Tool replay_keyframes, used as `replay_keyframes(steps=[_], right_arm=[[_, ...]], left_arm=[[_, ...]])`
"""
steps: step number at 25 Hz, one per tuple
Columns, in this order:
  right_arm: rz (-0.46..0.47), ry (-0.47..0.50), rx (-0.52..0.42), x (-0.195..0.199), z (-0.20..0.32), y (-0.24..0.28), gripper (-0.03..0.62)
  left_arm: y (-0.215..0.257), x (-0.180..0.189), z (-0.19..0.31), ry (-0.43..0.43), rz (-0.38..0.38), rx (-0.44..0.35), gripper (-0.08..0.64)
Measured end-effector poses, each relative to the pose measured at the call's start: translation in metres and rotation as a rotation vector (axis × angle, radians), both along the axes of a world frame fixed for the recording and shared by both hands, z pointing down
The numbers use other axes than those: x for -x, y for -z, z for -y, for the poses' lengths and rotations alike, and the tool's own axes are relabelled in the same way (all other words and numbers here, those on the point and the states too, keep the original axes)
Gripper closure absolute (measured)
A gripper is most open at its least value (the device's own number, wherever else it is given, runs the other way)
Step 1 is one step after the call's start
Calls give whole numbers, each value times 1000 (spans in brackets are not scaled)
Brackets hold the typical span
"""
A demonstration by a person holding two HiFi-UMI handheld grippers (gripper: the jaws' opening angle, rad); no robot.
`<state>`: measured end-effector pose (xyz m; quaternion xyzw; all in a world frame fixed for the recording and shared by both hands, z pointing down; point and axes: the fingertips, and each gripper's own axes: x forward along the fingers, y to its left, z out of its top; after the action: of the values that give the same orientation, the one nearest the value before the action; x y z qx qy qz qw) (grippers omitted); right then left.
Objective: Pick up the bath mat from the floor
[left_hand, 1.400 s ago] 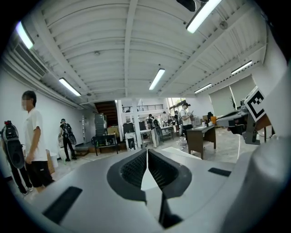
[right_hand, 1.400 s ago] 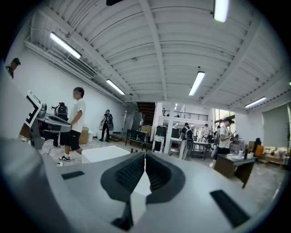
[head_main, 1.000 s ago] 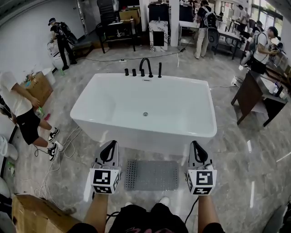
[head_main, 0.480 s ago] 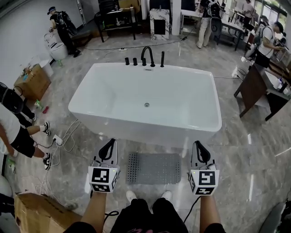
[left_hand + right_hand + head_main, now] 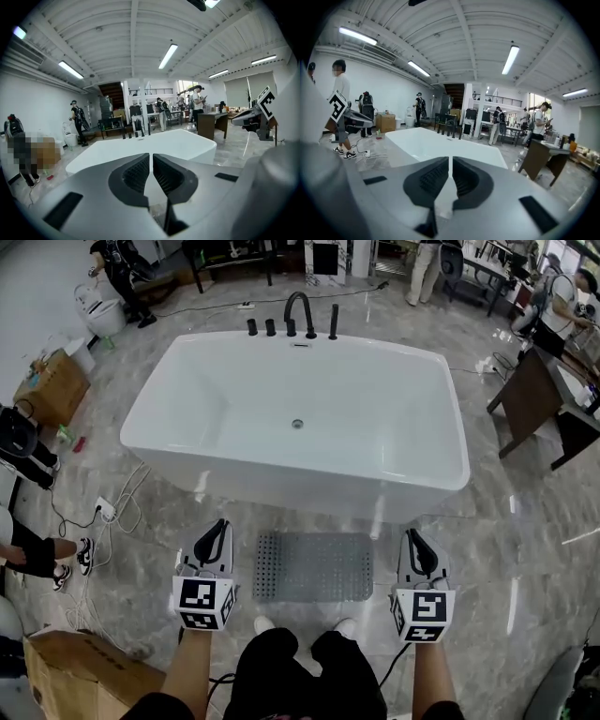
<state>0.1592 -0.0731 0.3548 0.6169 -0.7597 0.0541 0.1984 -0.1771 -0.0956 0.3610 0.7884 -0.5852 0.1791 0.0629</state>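
A grey studded bath mat lies flat on the marble floor, right in front of the white bathtub. My left gripper hangs to the left of the mat, its jaws shut on nothing. My right gripper hangs to the right of the mat, also shut and empty. Both point toward the tub. In the left gripper view the shut left gripper faces the bathtub. The right gripper faces the bathtub too. The mat shows in neither gripper view.
Black taps stand at the tub's far rim. A cardboard box sits at the lower left, with white cables on the floor. A dark desk stands at the right. Several people are at the left and back.
Both grippers have sunk toward the floor, still either side of the mat. The head view has tilted down and closed in on the tub. The person at the left has moved off.
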Motion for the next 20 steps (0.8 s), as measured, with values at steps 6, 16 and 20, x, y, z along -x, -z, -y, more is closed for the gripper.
replay_keyframes(steps=[6, 16, 20], right_arm=[[-12, -11, 59, -2, 8, -82, 569], [-17, -18, 128, -5, 13, -240, 569], [-17, -19, 141, -10, 15, -291, 569]], left_arm=[[-89, 6, 9, -4, 2, 68, 545], [-245, 15, 21, 12, 34, 119, 545], [-297, 16, 22, 19, 45, 133, 545]])
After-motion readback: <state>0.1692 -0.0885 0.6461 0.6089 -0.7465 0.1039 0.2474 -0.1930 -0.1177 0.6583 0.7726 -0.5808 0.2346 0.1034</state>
